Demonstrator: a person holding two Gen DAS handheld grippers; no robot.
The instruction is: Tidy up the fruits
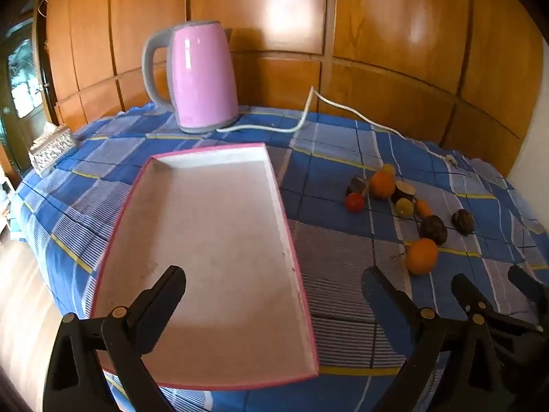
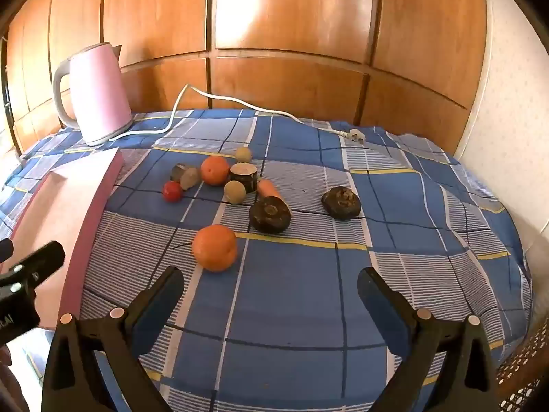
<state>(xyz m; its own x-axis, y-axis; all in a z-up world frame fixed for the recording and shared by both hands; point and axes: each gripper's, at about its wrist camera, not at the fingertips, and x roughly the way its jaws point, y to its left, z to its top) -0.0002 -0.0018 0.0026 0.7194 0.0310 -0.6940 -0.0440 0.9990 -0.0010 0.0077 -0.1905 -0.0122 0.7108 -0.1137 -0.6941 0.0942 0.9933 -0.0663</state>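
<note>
Fruits (image 2: 236,192) scattered loose beside pink tray (image 2: 103,185)

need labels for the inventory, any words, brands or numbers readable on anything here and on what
"AI": pale letters, cut off at the frame edge, on the left gripper body; the rest is out of view.
Pink kettle, tray, fruits, plug: no text visible.
</note>
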